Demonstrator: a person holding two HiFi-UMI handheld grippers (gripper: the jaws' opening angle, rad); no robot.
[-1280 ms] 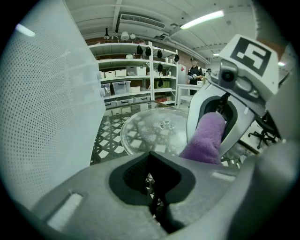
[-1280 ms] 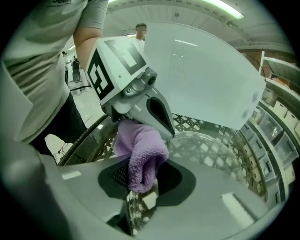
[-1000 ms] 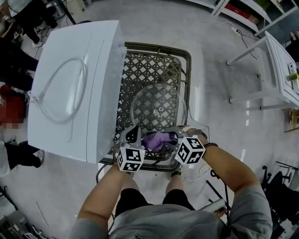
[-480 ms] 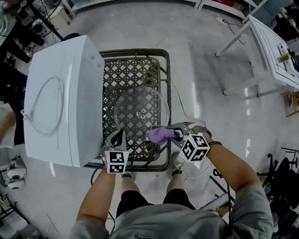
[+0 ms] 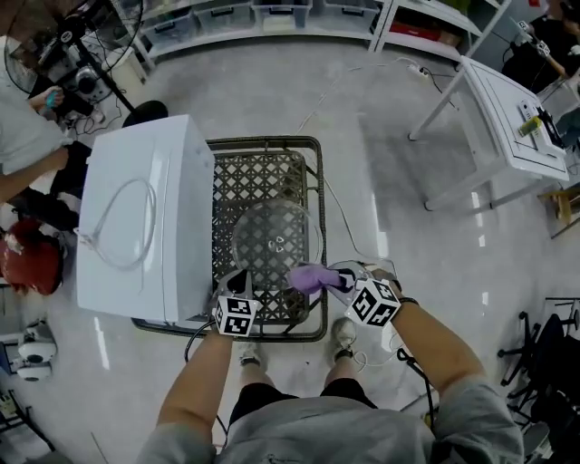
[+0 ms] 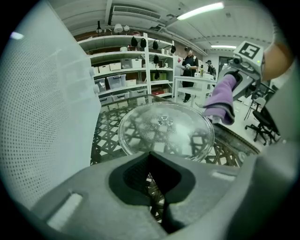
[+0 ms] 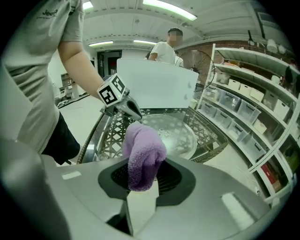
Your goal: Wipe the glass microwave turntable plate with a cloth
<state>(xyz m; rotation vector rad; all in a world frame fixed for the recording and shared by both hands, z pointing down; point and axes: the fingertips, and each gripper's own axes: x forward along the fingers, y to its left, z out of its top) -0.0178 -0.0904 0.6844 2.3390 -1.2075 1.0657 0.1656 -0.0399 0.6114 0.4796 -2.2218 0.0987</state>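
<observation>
Plate [image 5: 275,243]: far of both grippers. Right gripper [image 5: 333,275]: clamps cloth [image 5: 311,276] by plate's near-right rim. Left gripper [image 5: 237,281]: closed, empty.

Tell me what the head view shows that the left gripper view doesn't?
Only the head view shows the left gripper with its marker cube, the cord looped on top of the white microwave, and the person's shoes. Only the left gripper view shows the ceiling lights and the tiny dots on the microwave's side. Both show the round glass plate on the woven metal rack, and the right gripper holding the purple cloth close to the plate's rim.
</observation>
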